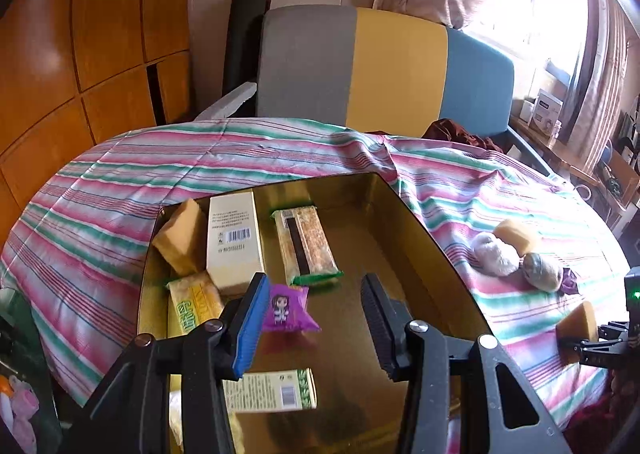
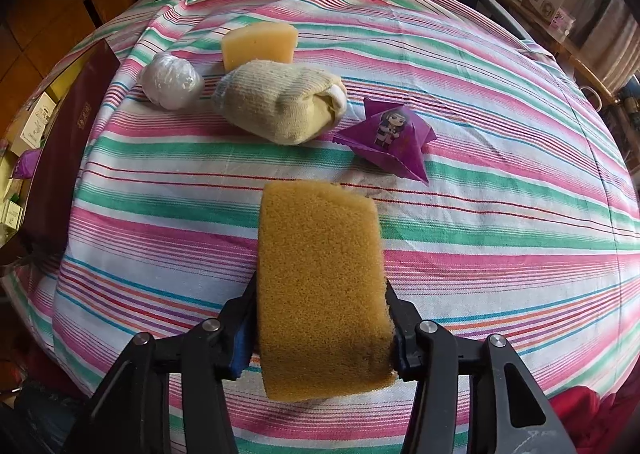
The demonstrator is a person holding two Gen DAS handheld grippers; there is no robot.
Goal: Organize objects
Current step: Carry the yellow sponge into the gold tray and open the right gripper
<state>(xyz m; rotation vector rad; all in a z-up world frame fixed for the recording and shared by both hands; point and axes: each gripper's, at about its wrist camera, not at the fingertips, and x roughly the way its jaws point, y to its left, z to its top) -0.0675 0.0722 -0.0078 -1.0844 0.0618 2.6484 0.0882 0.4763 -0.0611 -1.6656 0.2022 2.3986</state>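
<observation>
Orange sponge (image 2: 324, 286) between right fingers (image 2: 394, 318)

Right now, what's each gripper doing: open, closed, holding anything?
Left gripper: open, nothing held, above the gold box.
Right gripper: shut on the brown sponge, over the striped cloth.

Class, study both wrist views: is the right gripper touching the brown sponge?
Touching. The right wrist view shows the right gripper with both fingers pressed into the sides of the brown sponge, which bulges around them above the striped cloth.
</observation>
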